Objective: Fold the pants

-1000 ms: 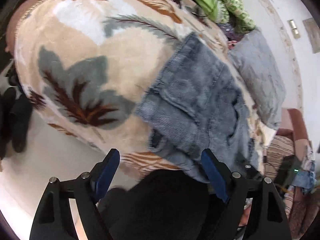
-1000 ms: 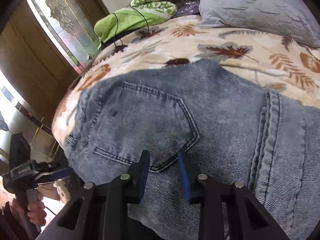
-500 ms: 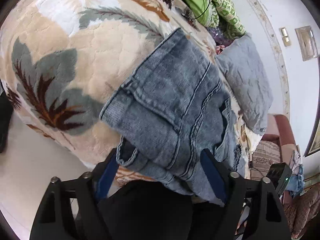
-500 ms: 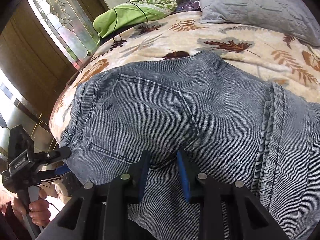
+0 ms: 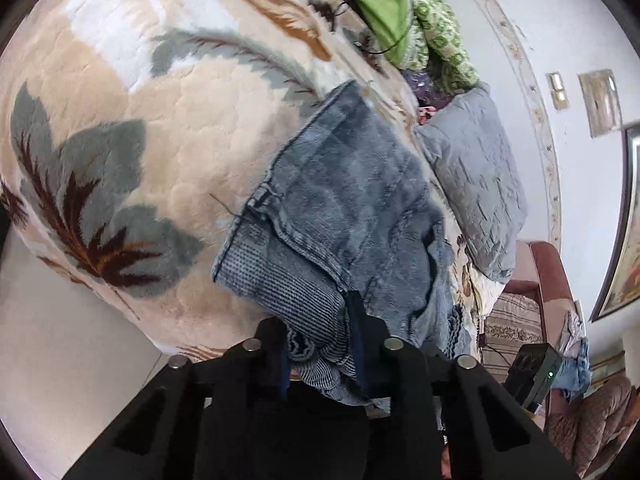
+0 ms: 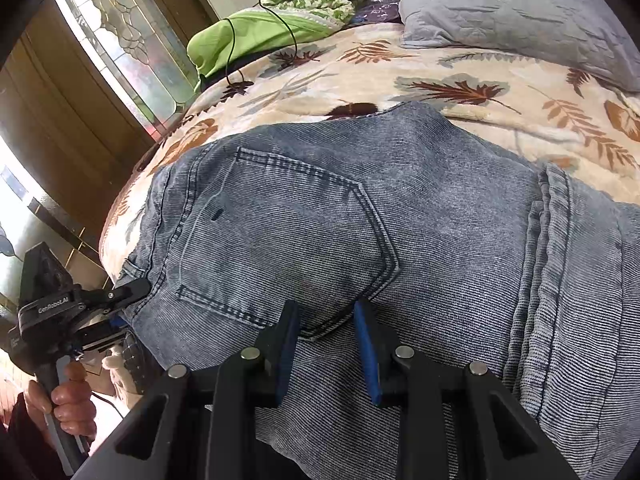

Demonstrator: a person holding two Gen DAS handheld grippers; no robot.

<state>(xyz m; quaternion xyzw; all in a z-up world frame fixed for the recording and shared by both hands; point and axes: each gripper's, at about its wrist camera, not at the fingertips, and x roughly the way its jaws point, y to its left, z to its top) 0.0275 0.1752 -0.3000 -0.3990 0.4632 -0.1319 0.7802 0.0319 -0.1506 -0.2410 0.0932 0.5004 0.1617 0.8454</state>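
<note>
Blue denim pants [image 5: 344, 208] lie folded on a leaf-patterned blanket [image 5: 120, 128] at the bed's edge. My left gripper [image 5: 320, 340] is shut on the pants' near edge, with a bunch of denim between its blue pads. In the right wrist view the pants [image 6: 400, 220] fill the middle, back pocket up. My right gripper [image 6: 326, 344] is shut on the denim just below the pocket's point. The left gripper [image 6: 116, 304] shows there at the pants' left corner, clamped on the fabric.
A grey pillow [image 5: 476, 188] lies beyond the pants, also in the right wrist view [image 6: 512, 4]. Green bedding [image 6: 264, 28] with a black cable is piled at the bed's far side. A wooden door with patterned glass [image 6: 116, 40] stands on the left. White floor [image 5: 60, 360] lies below the bed edge.
My left gripper moved in on the pants' near edge and shut on it; its fingers were wide apart before. The right gripper kept its hold below the pocket.
</note>
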